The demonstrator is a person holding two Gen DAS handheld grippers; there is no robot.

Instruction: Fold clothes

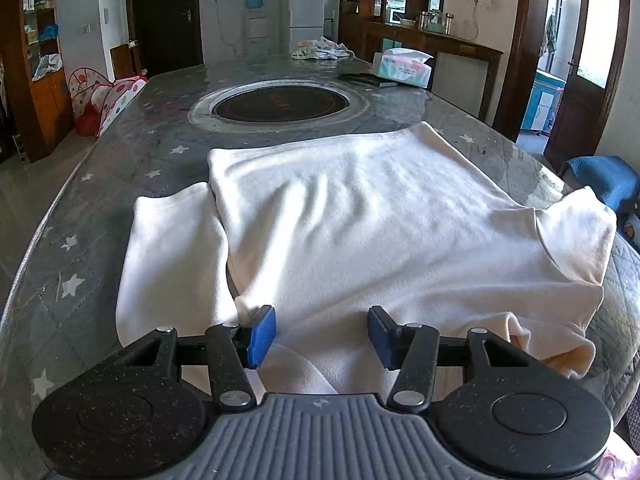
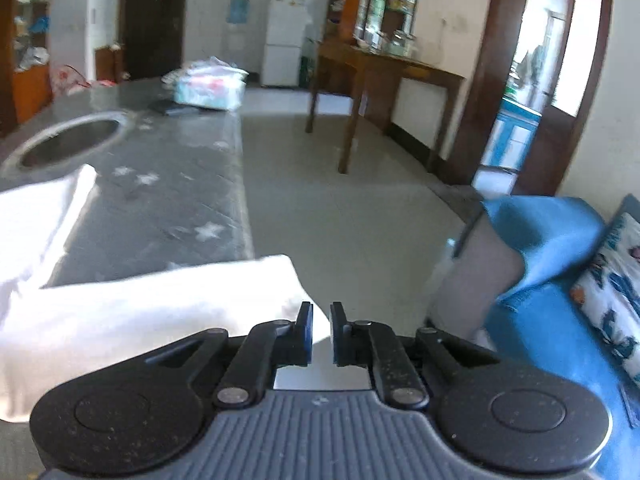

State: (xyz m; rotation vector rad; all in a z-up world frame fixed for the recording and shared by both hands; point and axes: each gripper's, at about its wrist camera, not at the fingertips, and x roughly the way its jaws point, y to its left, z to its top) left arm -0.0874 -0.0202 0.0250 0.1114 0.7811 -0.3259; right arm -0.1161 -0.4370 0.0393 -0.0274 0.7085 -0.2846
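a: bottom centre of the left view, my left gripper (image 1: 322, 334) hangs just over the near edge of the cream shirt (image 1: 360, 232), pads spread wide, nothing between them.

b: and the one in your other hand?

a: low centre of the right view, my right gripper (image 2: 321, 334) has its pads drawn close with a thin slit left; they clasp nothing i can make out. the view is blurred. white cloth, likely a sleeve of that shirt (image 2: 168, 300), lies just left of it at the table's (image 2: 168, 208) corner.

b: where does the garment sit?

a: it fills the middle of the left view, spread on the grey star-printed table (image 1: 80, 216), body lightly rippled. one sleeve lies out at centre left, the other at right, where the cloth droops over the table's rim. my guess is it's laid wide so the edges can be reached.

b: folded, then?

a: not neatly. at left the body's edge overlaps the sleeve, but whether that is a fold or just how it fell, i can't say.

b: beyond it?

a: upper centre, a round inset (image 1: 280, 105) in the tabletop; further, upper right, a tissue pack (image 1: 402, 68); at the far end a bundle of patterned cloth (image 1: 322, 49).
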